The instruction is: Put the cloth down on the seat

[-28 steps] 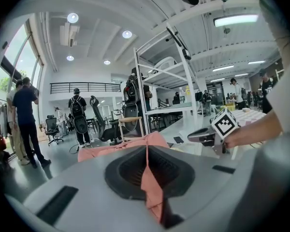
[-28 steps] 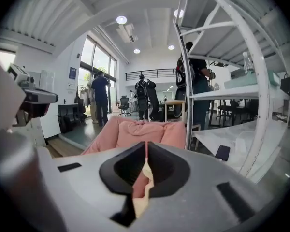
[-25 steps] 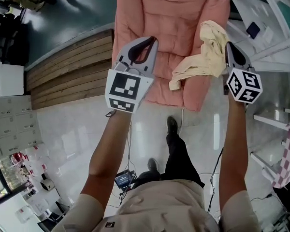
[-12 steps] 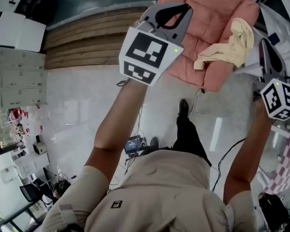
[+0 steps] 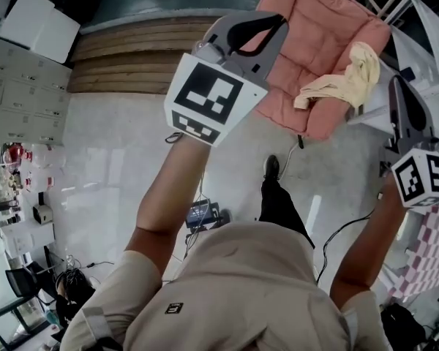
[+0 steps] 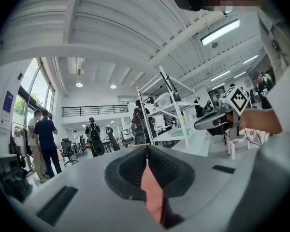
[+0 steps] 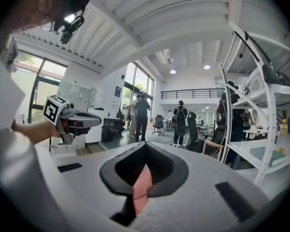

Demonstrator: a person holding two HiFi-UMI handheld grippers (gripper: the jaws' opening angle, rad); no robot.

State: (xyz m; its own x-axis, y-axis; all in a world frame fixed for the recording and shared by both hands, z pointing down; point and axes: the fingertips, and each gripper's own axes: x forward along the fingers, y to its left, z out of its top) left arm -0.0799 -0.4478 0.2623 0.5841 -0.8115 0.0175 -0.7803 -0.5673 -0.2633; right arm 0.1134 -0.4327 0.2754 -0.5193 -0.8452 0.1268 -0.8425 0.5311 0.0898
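with the left gripper (image 6: 147, 149) and right gripper (image 7: 144, 146) both closed on nothing and held well clear, the cloth (image 5: 345, 77) is left bunched at the pink seat's (image 5: 307, 39) edge, where it could be pulled off by its own weight.

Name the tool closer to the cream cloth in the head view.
The right tool, just beside the cream cloth draped on the pink seat; the left tool shows at the seat's opposite edge.

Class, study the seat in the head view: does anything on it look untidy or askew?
The cream cloth lies crumpled along the pink seat's right edge, bunched rather than spread flat, and seems to overhang that edge.
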